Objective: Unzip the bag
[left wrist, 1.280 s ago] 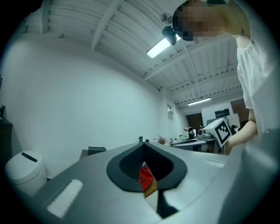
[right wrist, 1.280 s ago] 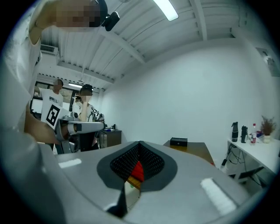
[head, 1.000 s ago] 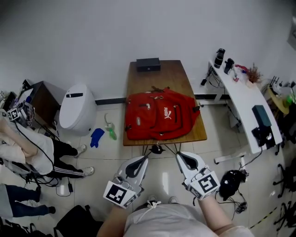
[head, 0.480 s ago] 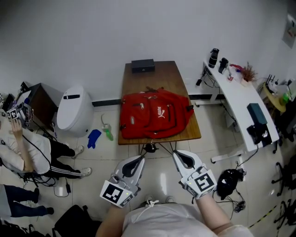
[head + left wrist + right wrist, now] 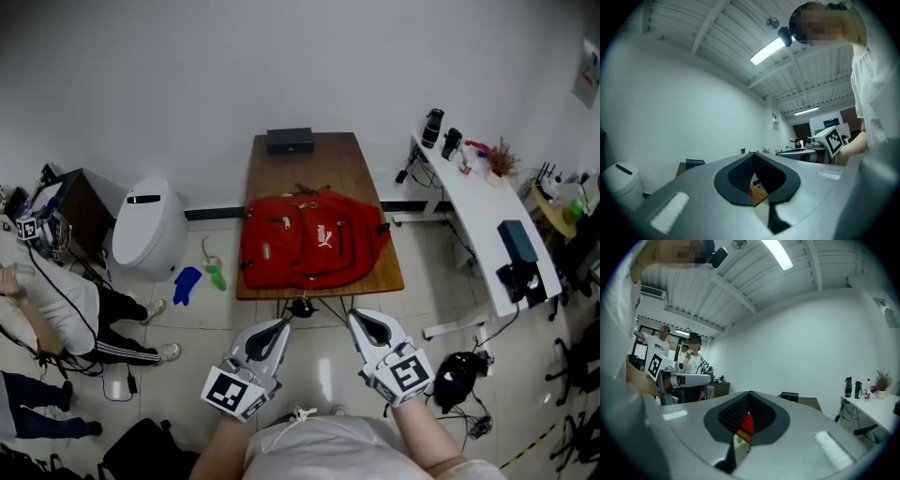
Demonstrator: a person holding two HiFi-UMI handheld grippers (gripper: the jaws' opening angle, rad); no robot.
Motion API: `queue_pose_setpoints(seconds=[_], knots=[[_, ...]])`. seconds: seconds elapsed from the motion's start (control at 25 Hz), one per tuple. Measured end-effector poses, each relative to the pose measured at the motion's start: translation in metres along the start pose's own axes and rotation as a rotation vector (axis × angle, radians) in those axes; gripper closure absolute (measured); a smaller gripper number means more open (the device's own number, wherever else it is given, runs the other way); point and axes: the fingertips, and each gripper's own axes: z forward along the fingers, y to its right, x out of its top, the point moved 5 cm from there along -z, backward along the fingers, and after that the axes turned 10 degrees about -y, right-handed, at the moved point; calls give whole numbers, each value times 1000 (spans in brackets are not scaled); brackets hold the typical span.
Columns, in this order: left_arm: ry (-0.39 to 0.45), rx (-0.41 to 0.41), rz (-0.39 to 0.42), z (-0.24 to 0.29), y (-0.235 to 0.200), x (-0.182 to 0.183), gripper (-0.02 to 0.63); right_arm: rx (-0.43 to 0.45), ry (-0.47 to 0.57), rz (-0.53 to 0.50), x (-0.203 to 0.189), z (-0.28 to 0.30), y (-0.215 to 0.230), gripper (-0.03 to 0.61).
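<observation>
A red backpack [image 5: 314,239] lies flat on a brown wooden table [image 5: 328,159], its handle loop toward the far side. Both grippers hang in front of the table's near edge, above the floor and apart from the bag. The left gripper [image 5: 282,324] and the right gripper [image 5: 358,320] are each shut with nothing between the jaws. In the left gripper view the gripper [image 5: 753,155] shows only a red sliver of the bag [image 5: 750,191] through its jaws. The right gripper [image 5: 750,393] frames a bit of red bag [image 5: 747,423] the same way.
A black box [image 5: 290,141] sits at the table's far end. A white bin [image 5: 145,225] and a blue glove [image 5: 186,281] lie left of the table. A white desk [image 5: 483,211] with bottles stands to the right. A person [image 5: 52,305] sits at far left.
The head view has shifted a little, so the table and bag sit slightly lower and left. Both grippers stay shut in front of the table. The seated person's arm has moved.
</observation>
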Motion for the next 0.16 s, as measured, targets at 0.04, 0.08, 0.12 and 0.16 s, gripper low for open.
queue_pose_setpoints(seconds=[0.04, 0.08, 0.12, 0.16], knots=[[-2, 0, 2, 1, 0, 0, 607, -2, 1, -4, 0, 0, 1, 571], [-3, -2, 4, 2, 0, 0, 607, -4, 1, -8, 1, 0, 2, 570], [-3, -4, 6, 3, 0, -1, 607, -6, -1, -9, 1, 0, 2, 570], [-3, -6, 7, 4, 0, -1, 607, -8, -4, -10, 1, 0, 3, 571]])
